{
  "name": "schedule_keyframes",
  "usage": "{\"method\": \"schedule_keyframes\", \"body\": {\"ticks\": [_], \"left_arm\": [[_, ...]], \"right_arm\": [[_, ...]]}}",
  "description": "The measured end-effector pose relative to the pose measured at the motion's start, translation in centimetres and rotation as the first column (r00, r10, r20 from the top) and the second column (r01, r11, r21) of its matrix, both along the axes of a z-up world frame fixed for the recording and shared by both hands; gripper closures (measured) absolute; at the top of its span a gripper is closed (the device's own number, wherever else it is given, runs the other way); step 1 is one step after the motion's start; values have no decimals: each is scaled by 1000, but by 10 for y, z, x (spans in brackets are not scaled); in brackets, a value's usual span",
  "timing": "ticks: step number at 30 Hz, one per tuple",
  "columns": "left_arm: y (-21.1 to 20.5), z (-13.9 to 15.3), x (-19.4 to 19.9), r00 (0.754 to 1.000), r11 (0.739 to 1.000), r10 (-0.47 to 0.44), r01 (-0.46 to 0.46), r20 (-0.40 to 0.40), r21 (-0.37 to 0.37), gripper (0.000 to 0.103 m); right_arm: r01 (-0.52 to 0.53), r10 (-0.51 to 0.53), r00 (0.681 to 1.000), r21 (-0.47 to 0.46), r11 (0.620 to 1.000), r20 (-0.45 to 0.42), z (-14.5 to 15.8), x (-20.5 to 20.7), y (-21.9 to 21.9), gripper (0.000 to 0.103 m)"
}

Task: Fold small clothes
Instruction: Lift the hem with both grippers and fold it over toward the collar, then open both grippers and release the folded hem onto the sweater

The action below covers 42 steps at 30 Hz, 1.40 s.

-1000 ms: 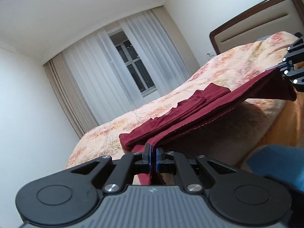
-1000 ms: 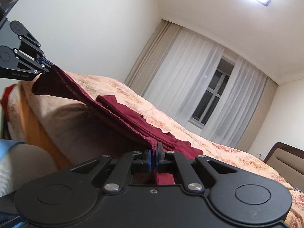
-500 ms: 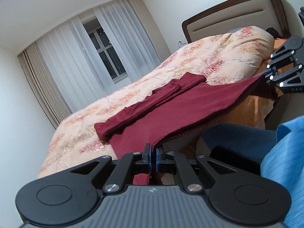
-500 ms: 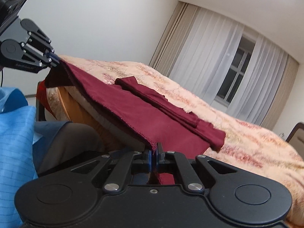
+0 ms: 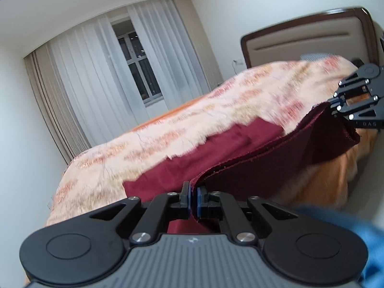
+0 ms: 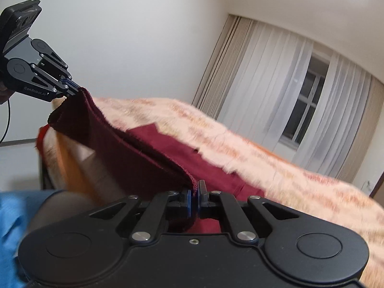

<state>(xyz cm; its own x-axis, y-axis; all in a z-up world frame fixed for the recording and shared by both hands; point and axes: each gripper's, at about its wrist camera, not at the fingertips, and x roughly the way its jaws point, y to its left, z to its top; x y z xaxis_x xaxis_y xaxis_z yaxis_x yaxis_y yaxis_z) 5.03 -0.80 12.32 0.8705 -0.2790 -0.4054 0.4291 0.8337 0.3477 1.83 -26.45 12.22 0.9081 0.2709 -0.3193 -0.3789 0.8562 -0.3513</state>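
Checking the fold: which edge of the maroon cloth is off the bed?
The near edge of the maroon cloth, stretched between left tongs and right tongs; the far part lies flat.

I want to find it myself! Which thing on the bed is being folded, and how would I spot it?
Look at the big bed with the peach flowery blanket near the curtained window. On its near edge lies a dark red cloth. Its front hem is lifted off the bed, pinched by the left gripper and the right gripper, and nothing else there is plain dark red.
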Motion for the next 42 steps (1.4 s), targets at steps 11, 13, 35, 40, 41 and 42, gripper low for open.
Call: {"method": "schedule_keyframes", "body": {"ticks": [11, 13, 35, 40, 41, 42], "left_arm": [[-23, 31, 181, 998, 995, 48, -46, -27, 85, 99], [-28, 20, 213, 997, 993, 62, -58, -41, 107, 99], [17, -58, 349, 920, 965, 125, -201, -372, -171, 43], [19, -49, 339, 932, 962, 97, -178, -348, -209, 16], [19, -48, 333, 937, 961, 96, -176, -337, -215, 5], [21, -48, 327, 942, 961, 92, -169, -324, -221, 1]], "right_arm": [[6, -10, 999, -92, 996, -43, 25, 190, -16, 98], [28, -35, 997, -94, 995, -71, 15, 223, -16, 98], [140, -166, 944, -109, 984, -285, -78, 346, -2, 74], [160, -167, 942, -48, 986, -292, -72, 345, -13, 22], [164, -165, 944, -28, 986, -284, -69, 341, -17, 18], [165, -161, 949, -7, 986, -273, -66, 337, -21, 13]]}}
